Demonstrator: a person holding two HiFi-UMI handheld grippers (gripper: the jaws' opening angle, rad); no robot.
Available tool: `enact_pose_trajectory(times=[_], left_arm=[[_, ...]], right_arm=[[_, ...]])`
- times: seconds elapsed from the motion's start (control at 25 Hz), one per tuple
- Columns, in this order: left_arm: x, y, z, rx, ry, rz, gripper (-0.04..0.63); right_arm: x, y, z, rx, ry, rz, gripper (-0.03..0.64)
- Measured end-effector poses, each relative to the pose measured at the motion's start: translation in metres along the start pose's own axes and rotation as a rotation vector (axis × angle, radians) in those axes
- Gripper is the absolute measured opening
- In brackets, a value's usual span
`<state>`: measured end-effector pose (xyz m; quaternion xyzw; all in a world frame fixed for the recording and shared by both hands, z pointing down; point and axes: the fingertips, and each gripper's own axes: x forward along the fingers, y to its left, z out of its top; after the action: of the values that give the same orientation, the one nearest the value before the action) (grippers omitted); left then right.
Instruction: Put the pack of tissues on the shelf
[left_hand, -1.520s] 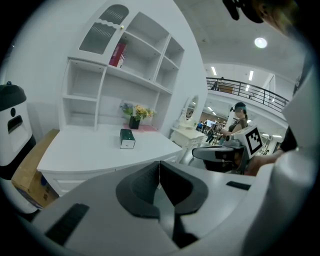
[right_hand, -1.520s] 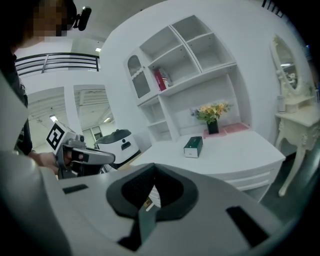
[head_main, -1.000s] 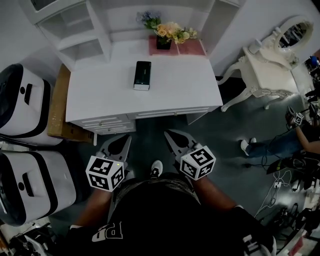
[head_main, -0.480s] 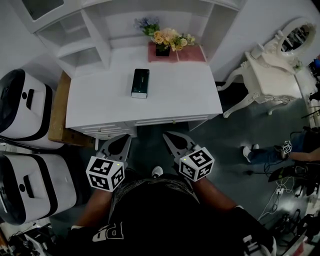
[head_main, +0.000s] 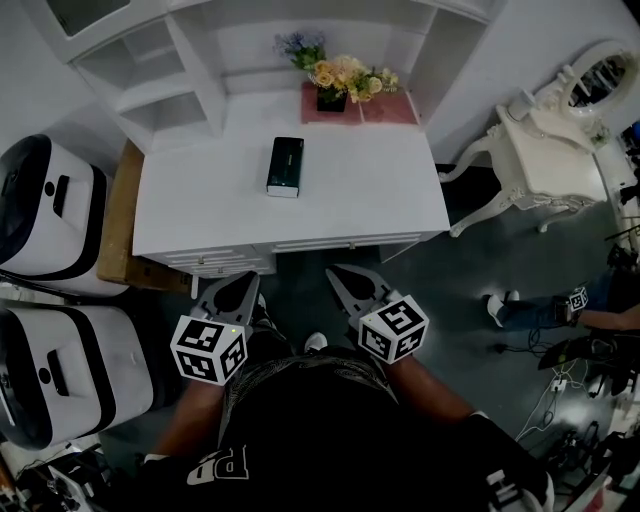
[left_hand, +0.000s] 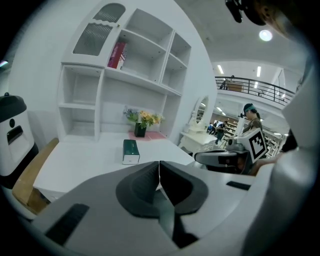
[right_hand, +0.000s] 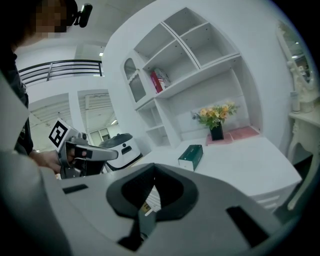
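Head view: the left gripper (head_main: 241, 281) and right gripper (head_main: 341, 275), jaws pressed together and empty, are hovering short of the desk (head_main: 360, 205) where the pack of tissues (head_main: 285, 166) is lying, below the shelf (head_main: 150, 92); arriving unopened, they risk knocking it aside

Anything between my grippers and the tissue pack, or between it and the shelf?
Nothing visible. Bare desktop lies between the left gripper, the right gripper and the tissue pack, and on to the open shelves; the flower vase stands aside.
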<state>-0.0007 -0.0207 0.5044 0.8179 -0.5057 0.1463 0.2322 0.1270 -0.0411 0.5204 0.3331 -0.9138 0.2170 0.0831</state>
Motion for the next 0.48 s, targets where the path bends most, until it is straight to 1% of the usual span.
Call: enact_pose_trajectory(times=[0.24,0.48], left_arm=[[0.017,0.017,0.016,0.013,-0.002,-0.028,0.015],[0.036,0.051,0.028,0.004,0.011,-0.030,0.015]], right_arm=[[0.019,-0.011,0.009,0.002,0.009,-0.029,0.009],[0.050,-0.020,0.019,0.006,0.030,-0.041,0.009]])
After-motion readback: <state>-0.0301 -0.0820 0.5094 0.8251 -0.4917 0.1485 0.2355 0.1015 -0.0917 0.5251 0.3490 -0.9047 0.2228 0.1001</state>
